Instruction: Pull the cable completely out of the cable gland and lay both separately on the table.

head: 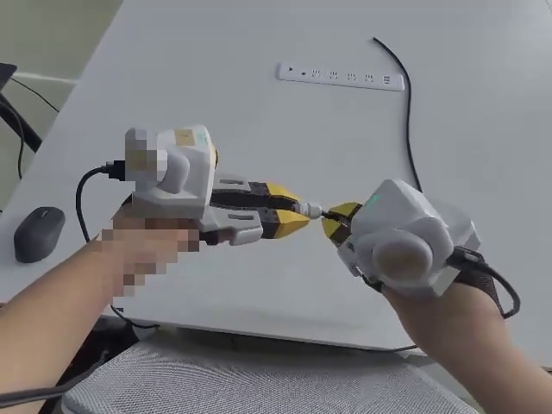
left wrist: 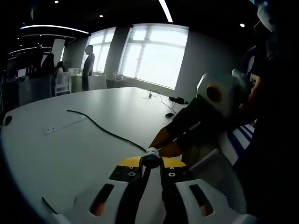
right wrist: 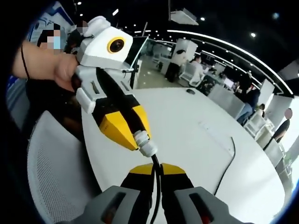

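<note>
White bench (head: 259, 112), power strip (head: 341, 77) at rear. Above it, left tongs (head: 295, 216) clamp the cable gland (head: 311, 208); right tongs (head: 339, 222) clamp the cable (right wrist: 156, 173), which enters the gland.

Nothing legible anywhere at this moment. The power strip (head: 341, 77) at the far side of the table (head: 216, 52) has tiny marks beside its sockets, too small to read. The pale sticker (head: 184, 136) on top of the left gripper (head: 304, 213) is blurred beyond reading.
</note>
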`<state>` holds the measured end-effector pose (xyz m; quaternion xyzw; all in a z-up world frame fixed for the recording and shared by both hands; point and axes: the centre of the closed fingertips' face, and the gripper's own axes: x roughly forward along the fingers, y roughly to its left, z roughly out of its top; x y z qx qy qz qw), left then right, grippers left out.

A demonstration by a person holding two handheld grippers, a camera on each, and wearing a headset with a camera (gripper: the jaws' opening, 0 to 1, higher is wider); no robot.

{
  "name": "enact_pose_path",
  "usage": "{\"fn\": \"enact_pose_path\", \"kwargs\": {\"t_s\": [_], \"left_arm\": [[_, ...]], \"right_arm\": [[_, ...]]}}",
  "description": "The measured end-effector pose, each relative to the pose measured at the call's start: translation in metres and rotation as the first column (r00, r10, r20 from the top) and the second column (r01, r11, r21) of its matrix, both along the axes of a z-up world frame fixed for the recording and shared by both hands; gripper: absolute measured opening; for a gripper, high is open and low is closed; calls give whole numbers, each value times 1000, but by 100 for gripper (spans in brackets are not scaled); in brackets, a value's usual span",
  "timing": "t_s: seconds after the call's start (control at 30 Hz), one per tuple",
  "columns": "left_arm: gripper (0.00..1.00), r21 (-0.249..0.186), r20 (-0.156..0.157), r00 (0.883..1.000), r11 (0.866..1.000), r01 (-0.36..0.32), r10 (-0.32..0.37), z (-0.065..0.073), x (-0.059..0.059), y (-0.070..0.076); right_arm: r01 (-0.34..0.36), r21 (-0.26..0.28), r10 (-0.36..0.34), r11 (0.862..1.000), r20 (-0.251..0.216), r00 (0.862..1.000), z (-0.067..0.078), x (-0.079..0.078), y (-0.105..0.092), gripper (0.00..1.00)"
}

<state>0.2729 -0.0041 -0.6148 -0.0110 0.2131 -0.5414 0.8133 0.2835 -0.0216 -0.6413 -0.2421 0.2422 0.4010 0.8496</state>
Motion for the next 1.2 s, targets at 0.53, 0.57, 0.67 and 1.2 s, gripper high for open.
{"fn": "enact_pose_path", "kwargs": {"t_s": [0.53, 0.57, 0.67, 1.2], "left_arm": [[15, 27, 16, 1000, 999, 19, -20, -6, -6, 1], [15, 25, 16, 1000, 1000, 19, -19, -5, -6, 1], [15, 17, 22, 1000, 1000, 15, -15, -4, -6, 2], [15, 9, 28, 1000, 1000, 2, -2, -4, -5, 4]], "right_arm": [[114, 76, -102, 991, -146, 984, -24, -2, -13, 0], [123, 74, -111, 990, -153, 982, -27, -2, -15, 0], [161, 77, -145, 984, -182, 972, -34, 0, -23, 0], [333, 100, -286, 938, -323, 902, -71, 4, -53, 0]]}}
